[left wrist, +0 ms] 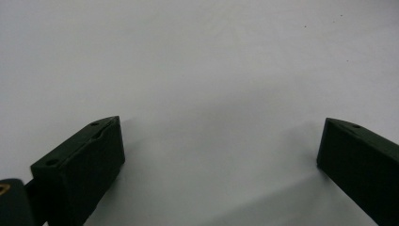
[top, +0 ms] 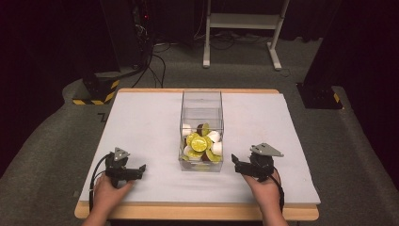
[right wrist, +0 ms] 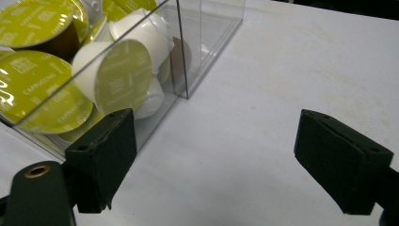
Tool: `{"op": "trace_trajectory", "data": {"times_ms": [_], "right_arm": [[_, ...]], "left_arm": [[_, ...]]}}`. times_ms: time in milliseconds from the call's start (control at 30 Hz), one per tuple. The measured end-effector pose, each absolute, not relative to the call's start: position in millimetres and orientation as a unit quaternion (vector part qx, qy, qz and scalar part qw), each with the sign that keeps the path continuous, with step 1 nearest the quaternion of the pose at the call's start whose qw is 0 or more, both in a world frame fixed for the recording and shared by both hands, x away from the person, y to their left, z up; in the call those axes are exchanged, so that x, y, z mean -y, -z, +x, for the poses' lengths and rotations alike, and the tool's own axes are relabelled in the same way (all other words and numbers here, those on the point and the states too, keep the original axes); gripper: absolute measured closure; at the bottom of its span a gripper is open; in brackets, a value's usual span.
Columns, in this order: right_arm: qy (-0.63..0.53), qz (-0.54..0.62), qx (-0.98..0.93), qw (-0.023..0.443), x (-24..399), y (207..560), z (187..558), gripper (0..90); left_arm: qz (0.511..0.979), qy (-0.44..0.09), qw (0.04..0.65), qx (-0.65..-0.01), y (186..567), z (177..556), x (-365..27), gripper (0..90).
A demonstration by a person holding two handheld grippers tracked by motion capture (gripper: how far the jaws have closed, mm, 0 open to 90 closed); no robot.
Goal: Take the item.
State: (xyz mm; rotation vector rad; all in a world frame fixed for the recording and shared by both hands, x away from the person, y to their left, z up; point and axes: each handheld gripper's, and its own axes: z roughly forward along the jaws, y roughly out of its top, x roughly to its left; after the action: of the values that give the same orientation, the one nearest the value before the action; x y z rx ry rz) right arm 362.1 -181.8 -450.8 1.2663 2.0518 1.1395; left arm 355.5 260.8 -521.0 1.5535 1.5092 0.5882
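1. The clear plastic box (top: 201, 123) of coffee capsules (top: 199, 143) stands mid-table, long axis running away from the person.
2. The right gripper (right wrist: 214, 141), jaws wide and empty, sits just beside its near corner.
3. The left gripper (top: 141, 168), equally wide and empty, rests farther off.

Pretty dim room overall, most of the light lands on the table (top: 141, 122), which has a pale grey top with a wood edge. The floor (top: 42, 155) is grey carpet. Behind the table there's a white metal frame (top: 244, 28) on legs, a dark cabinet with cables (top: 150, 66) trailing out, and black stands whose bases carry yellow-and-black hazard tape (top: 96, 92). The back wall is just darkness.
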Motion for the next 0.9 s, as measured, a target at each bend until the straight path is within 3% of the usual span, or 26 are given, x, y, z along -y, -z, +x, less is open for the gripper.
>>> {"op": "trace_trajectory", "data": {"times_ms": [900], "right_arm": [[-0.429,0.446,-0.744,0.25,172.5,433.6,369.4,14.1]], "left_arm": [[0.624,-0.236,0.434,-0.606,521.0,355.5,-260.8,1.4]]}}
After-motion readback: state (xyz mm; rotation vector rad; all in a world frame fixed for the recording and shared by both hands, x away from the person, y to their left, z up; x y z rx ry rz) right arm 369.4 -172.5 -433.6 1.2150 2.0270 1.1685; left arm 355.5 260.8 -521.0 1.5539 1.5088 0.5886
